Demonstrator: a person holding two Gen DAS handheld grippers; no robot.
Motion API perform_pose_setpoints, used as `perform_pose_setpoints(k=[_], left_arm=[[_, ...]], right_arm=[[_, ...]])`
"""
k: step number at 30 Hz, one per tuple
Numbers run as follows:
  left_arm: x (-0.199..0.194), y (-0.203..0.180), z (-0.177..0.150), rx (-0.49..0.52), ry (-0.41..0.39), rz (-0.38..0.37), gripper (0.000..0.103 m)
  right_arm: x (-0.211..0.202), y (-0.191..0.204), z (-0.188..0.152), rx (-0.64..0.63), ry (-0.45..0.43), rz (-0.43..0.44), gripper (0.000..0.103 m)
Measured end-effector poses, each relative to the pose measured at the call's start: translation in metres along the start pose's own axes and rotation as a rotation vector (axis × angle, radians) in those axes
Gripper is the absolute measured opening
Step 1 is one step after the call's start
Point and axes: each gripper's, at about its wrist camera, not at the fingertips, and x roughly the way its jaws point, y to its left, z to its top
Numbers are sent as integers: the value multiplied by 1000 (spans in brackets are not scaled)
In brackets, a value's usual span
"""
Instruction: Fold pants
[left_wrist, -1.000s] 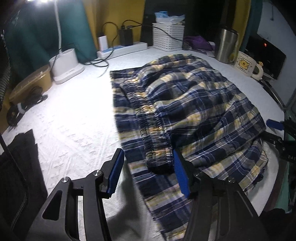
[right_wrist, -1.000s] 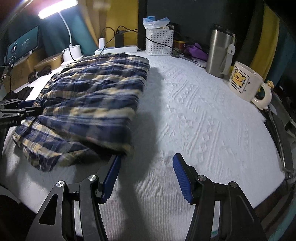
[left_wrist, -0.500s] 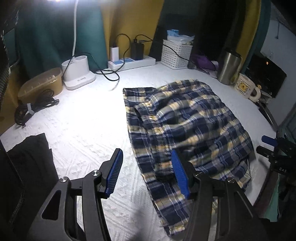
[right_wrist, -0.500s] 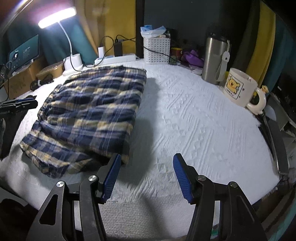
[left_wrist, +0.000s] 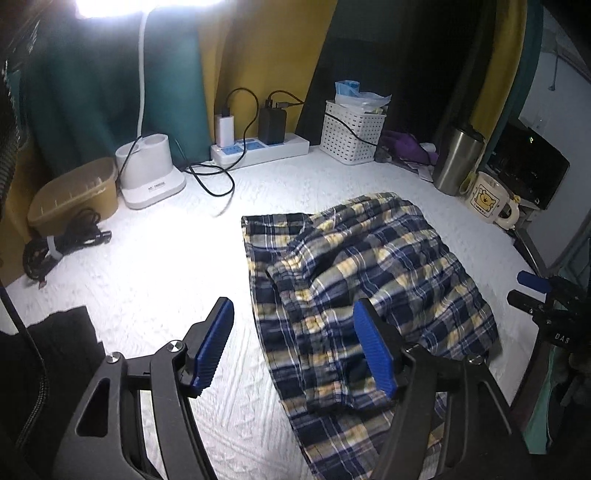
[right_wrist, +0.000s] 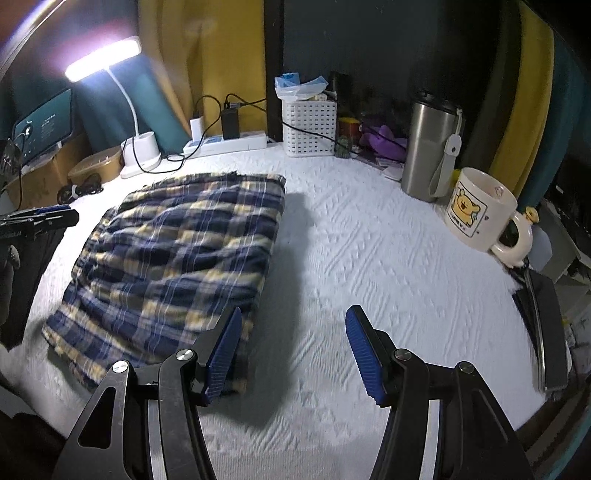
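A tan oval lidded container (left_wrist: 75, 192) sits at the far left of the white textured table cover (left_wrist: 155, 258); beside it stands a white desk lamp base (left_wrist: 149, 171), then a white power strip (left_wrist: 260, 149) with chargers plugged in; the left gripper (left_wrist: 293, 343) hangs above the cloth, its blue-padded jaws opening with nothing pressed between them; the folded blue-and-yellow plaid pants (left_wrist: 354, 295) lie flat mid-table – waistband (gathered elastic) near that gripper; the right gripper (right_wrist: 293, 352) hovers by the bundle's right edge, jaws parted and empty; a white slatted basket (right_wrist: 309, 127), steel tumbler (right_wrist: 428, 147) and cream bear-print mug (right_wrist: 480, 210) line the far right.
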Motion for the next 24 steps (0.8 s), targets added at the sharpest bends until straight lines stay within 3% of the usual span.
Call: perform_pose_setpoints(k=[3,5,6,8,19,24], left_arm=[[7,5,4,-19,5,-10,69],[18,12,6,-59,19,-25,77],[24,16,6,-77,26,-28,78],[37,21,4,-105,55,-34,78],[86,21,4,-89,166,-99,78],[91,16,10,-62,158,-111,79]], right_arm=[[7,-2,9,2,-5,-1,61],[13,-5,15,6,-8,1,65],[17,-5,18,6,-8,1,77],[23,-6,24,3,-12,5,92],[71,-10,46,8,36,28,92],[88,-16,56,39,48,56,92]])
